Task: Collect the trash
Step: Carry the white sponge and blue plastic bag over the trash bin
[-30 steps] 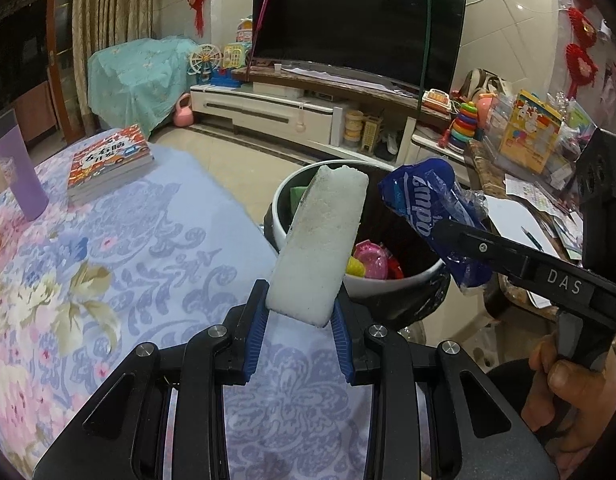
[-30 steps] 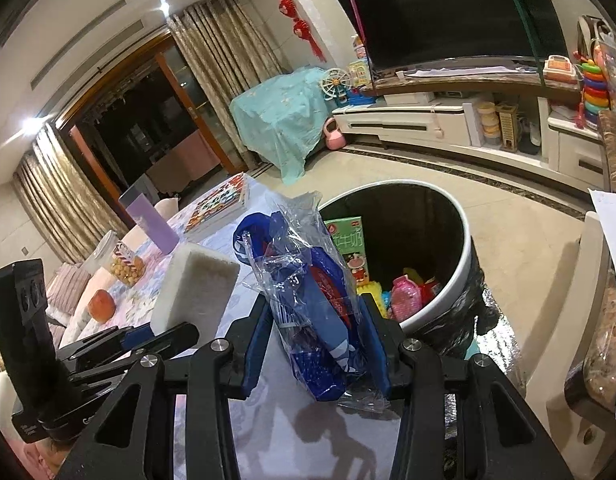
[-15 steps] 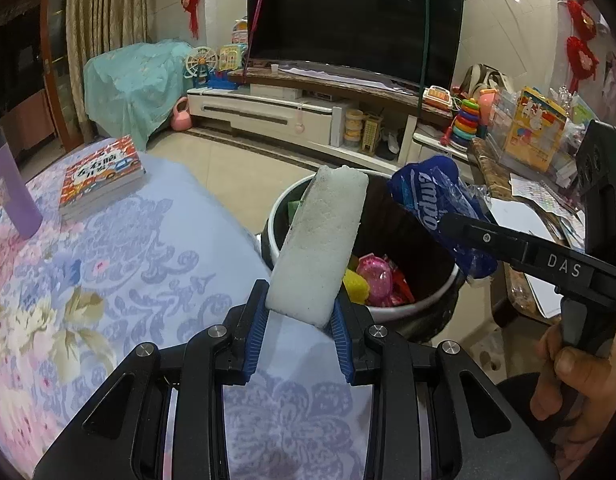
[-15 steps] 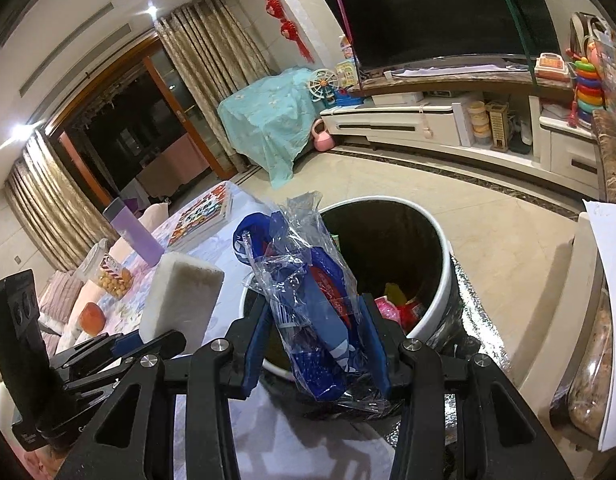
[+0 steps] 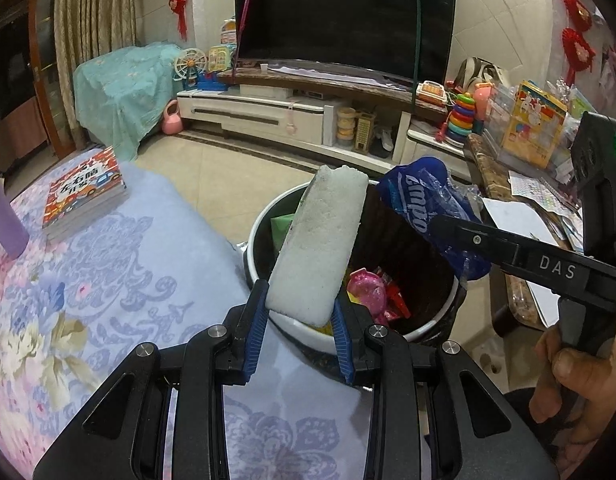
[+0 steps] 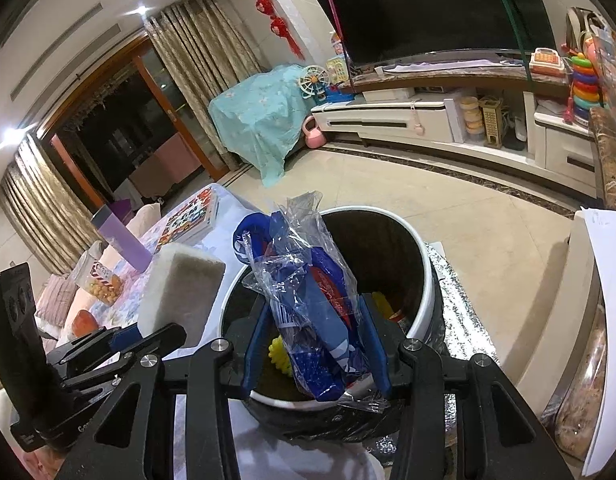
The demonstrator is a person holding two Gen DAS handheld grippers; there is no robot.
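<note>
Over the bin (image 5: 428, 326), both grippers clamp sponge (image 5: 320, 244) and wrapper (image 6: 312, 308).

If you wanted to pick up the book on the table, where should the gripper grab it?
Probably by a free edge. The book lies flat on the flowered tablecloth, too broad to span across. One of its corners sits near the table's edge, so I would come in level from that side and pinch its thickness.

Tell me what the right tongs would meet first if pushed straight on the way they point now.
Probably the inside of the trash bin: the right tongs, shut on the blue wrapper, aim over its near rim into the open mouth. Depth is unclear, so the far wall or the trash inside.
</note>
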